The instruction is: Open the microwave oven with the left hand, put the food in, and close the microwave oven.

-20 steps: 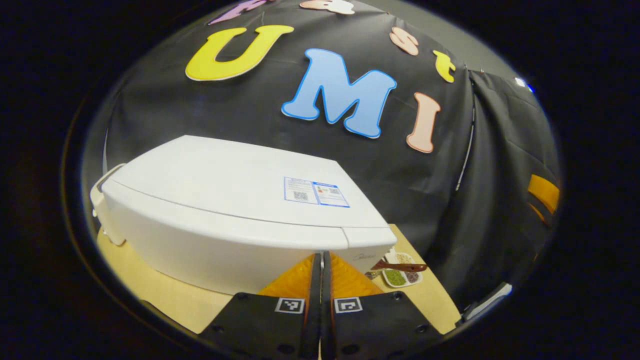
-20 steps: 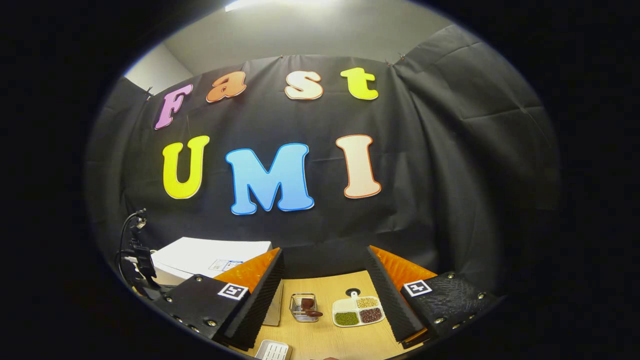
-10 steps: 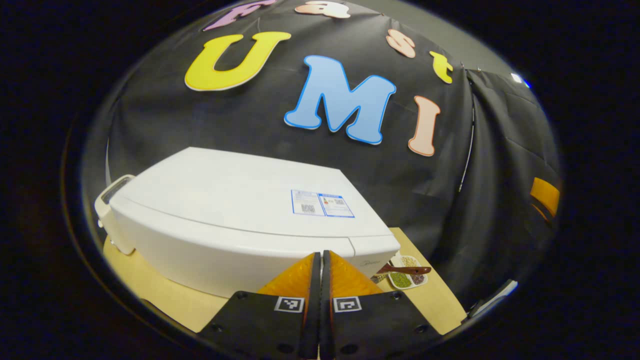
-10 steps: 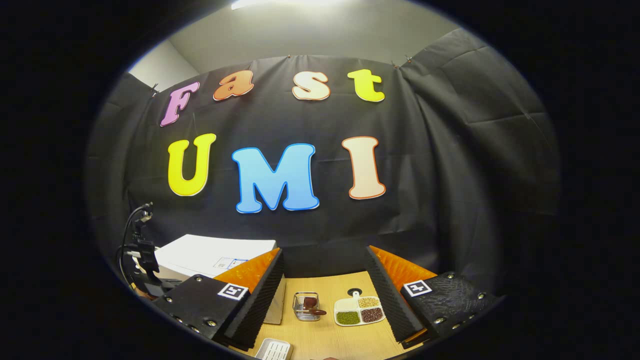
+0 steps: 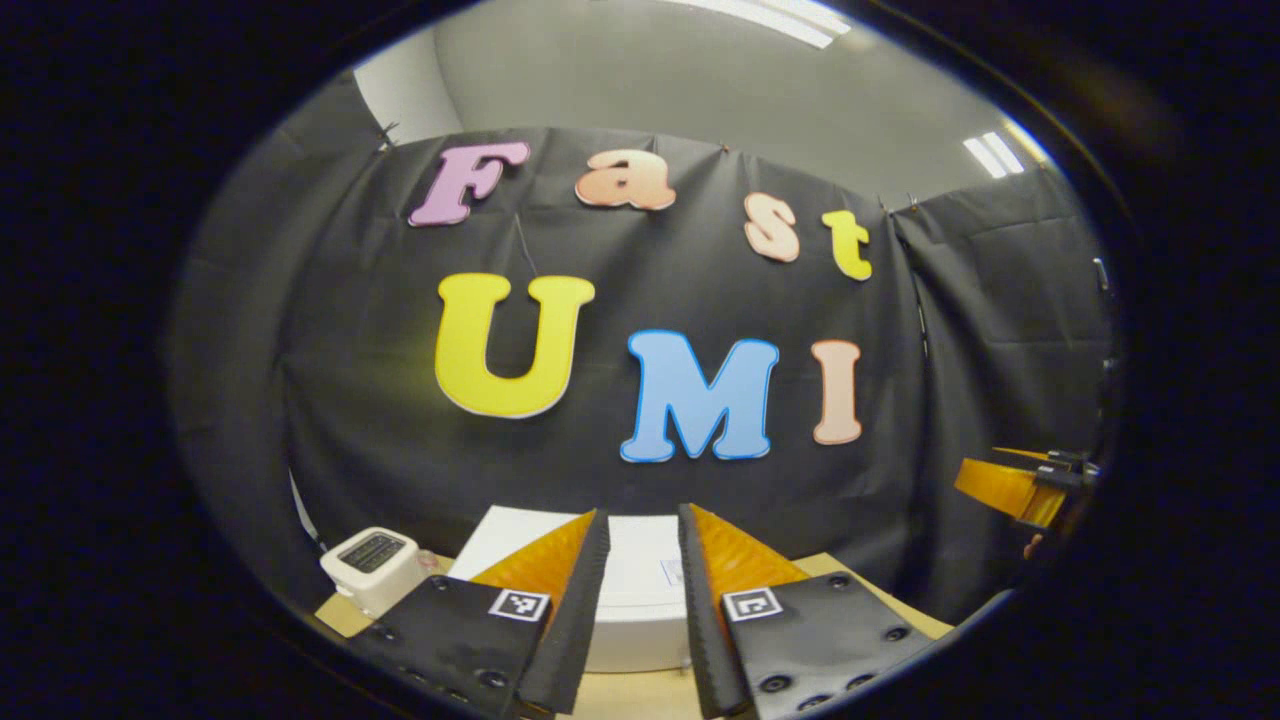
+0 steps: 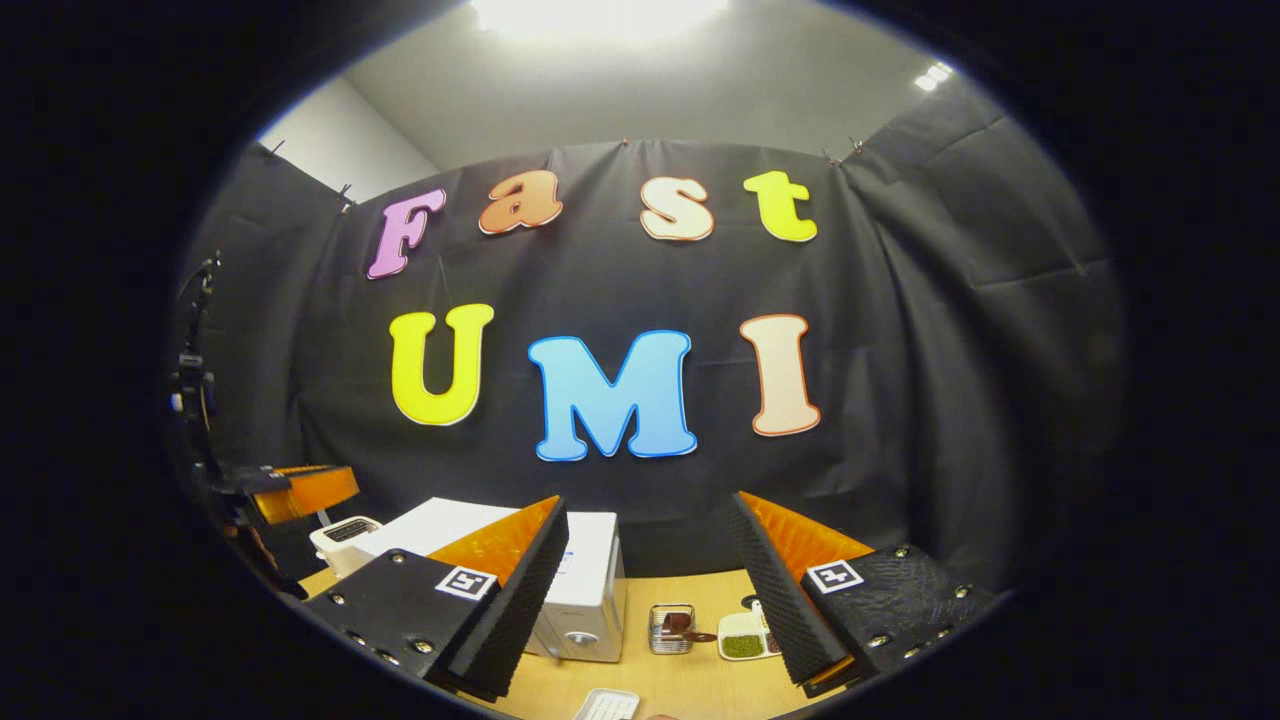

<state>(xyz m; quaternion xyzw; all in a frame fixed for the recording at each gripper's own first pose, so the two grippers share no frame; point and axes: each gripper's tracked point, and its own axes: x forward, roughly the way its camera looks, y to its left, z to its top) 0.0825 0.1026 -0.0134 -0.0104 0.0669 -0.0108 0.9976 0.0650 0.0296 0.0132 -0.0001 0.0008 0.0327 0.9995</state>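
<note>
My left gripper (image 5: 640, 590) is raised and level, jaws slightly parted, holding nothing. Just beyond them sits the microwave oven (image 5: 633, 585), a smooth white box on the pale wooden table (image 6: 690, 680). A small white toaster (image 5: 372, 565) stands to its left. My right gripper (image 6: 650, 590) gapes wide, empty. Between its ribbed pads (image 6: 520, 590): a wire basket (image 6: 672, 630) and a divided white dish (image 6: 745, 640) of grains.

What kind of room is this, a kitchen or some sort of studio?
Most likely a staged recording booth, not a real kitchen. Black cloth hangs as its wall, and a wooden table holds a white microwave oven, a toaster and a small divided dish of beans. Two handheld grippers, left gripper and right gripper, point at it.
</note>
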